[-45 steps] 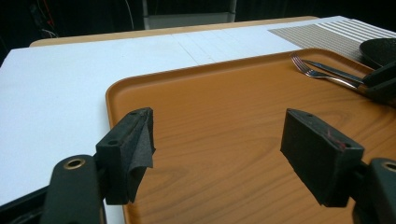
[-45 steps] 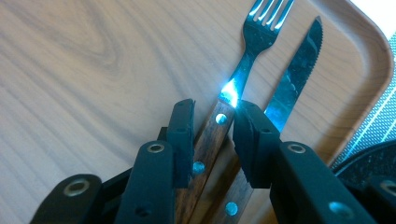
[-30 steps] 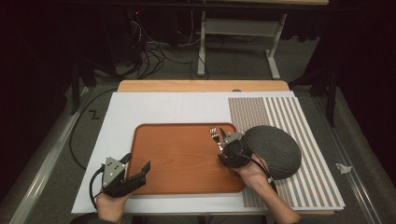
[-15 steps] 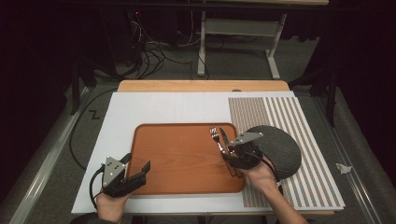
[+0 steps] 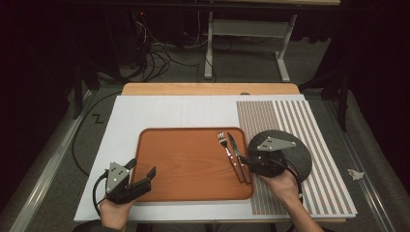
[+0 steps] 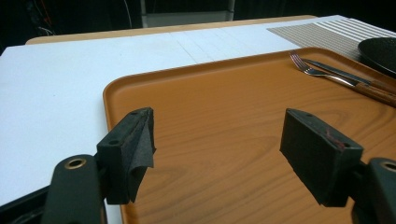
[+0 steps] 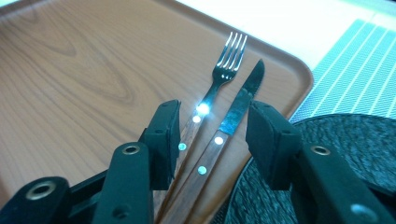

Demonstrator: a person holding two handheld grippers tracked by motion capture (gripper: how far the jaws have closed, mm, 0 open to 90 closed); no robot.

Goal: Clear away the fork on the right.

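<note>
At three o'clock on tray (image 5: 183,166): fork (image 5: 225,147), knife (image 5: 237,152) lying loose between right gripper's (image 7: 212,140) parted jaws. Left gripper (image 6: 217,149) wide open, empty.

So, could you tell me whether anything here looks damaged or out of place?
Yes: on the left tongs, one pad has its black covering peeling loose. The fork and knife lie neatly together on the tray.

High view looks down and forward over the whole table (image 5: 159,113); both gripper views sit low and close, sharing the tray (image 6: 224,121), fork (image 7: 219,84) and knife (image 7: 238,107).
</note>
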